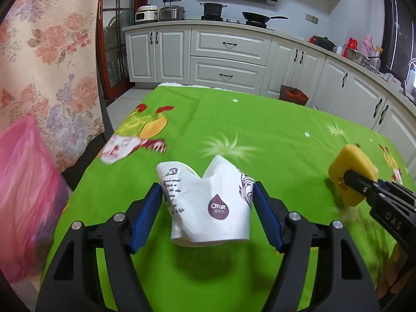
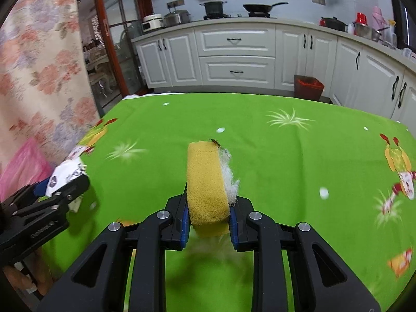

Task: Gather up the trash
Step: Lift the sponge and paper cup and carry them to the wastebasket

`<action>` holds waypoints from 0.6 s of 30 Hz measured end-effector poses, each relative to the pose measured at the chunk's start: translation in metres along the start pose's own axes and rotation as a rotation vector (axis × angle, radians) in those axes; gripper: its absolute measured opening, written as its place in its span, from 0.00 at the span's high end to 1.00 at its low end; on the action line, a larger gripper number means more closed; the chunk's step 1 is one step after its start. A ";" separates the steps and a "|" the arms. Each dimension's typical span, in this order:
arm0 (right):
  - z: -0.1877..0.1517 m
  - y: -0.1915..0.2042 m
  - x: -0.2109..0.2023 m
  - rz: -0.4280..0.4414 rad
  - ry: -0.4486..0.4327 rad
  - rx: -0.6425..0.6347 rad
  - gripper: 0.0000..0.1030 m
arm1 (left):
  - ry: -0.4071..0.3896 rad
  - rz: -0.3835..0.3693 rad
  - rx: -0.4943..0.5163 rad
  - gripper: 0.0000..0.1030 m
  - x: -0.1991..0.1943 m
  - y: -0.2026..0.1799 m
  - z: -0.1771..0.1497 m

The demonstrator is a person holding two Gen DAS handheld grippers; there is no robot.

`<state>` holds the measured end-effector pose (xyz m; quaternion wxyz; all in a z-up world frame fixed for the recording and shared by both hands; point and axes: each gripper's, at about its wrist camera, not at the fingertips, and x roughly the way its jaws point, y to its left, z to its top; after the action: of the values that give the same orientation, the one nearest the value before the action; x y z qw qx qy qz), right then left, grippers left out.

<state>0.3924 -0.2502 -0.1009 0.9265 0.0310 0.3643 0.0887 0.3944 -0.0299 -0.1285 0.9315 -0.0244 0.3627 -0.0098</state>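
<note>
Item one: my left gripper [image 1: 206, 202], jaws partly apart, blue pads [image 1: 145, 215] pressed against both sides of a crumpled white paper cup [image 1: 208, 208]. The cup carried a maroon drop logo and printed script; its rim was caved in at the top, and it was lifted clear of the green tablecloth [image 1: 247, 130], its shadow lying on the cloth below it.

Item two: my right gripper [image 2: 208, 221], jaws drawn close, clamped on a yellow sponge [image 2: 206, 184]. The sponge stood on edge between the pads, projecting forward past the fingertips, with a white fibrous layer [image 2: 228, 179] on its right face.

Item three: a pink plastic bag [image 1: 26, 195], blurred, just to the left of my left gripper, off the cloth's edge.

Item four: a flowered curtain [image 1: 46, 52], beyond the bag on the left.

Item five: a dark bin with a red liner [image 2: 308, 87], well ahead of both grippers, on the floor past the far table edge, against white cabinets [image 2: 234, 52].
</note>
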 end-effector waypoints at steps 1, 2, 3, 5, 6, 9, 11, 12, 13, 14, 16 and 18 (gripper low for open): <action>-0.005 0.003 -0.008 0.003 -0.007 -0.002 0.77 | -0.004 0.001 0.002 0.33 -0.005 0.002 -0.006; -0.010 0.004 -0.015 0.005 -0.012 -0.001 0.77 | -0.006 0.001 0.004 0.33 -0.011 0.002 -0.010; -0.015 0.005 -0.023 0.009 -0.018 0.000 0.77 | -0.007 0.001 0.008 0.33 -0.019 0.004 -0.017; -0.024 0.006 -0.035 0.015 -0.023 0.003 0.77 | -0.013 0.002 0.013 0.33 -0.029 0.008 -0.028; -0.027 0.006 -0.039 0.017 -0.024 0.002 0.77 | -0.015 0.003 0.014 0.33 -0.033 0.010 -0.032; -0.040 0.009 -0.057 0.029 -0.030 -0.007 0.77 | -0.014 -0.001 0.012 0.33 -0.049 0.015 -0.046; -0.047 0.011 -0.066 0.038 -0.034 -0.009 0.77 | -0.024 -0.002 0.014 0.33 -0.060 0.018 -0.054; -0.051 0.013 -0.072 0.047 -0.036 -0.009 0.77 | -0.029 -0.002 0.019 0.33 -0.065 0.018 -0.058; -0.055 0.015 -0.076 0.052 -0.038 -0.011 0.77 | -0.038 -0.003 0.025 0.33 -0.072 0.018 -0.062; -0.058 0.017 -0.080 0.055 -0.041 -0.016 0.77 | -0.045 -0.006 0.029 0.33 -0.078 0.019 -0.066; -0.065 0.022 -0.089 0.067 -0.048 -0.030 0.77 | -0.053 -0.010 0.031 0.33 -0.087 0.019 -0.072; -0.072 0.027 -0.098 0.077 -0.053 -0.045 0.77 | -0.057 -0.017 0.030 0.33 -0.095 0.020 -0.078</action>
<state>0.2693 -0.2424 -0.0850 0.9322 0.0265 0.3362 0.1318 0.2721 -0.0091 -0.1227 0.9417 -0.0139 0.3355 -0.0224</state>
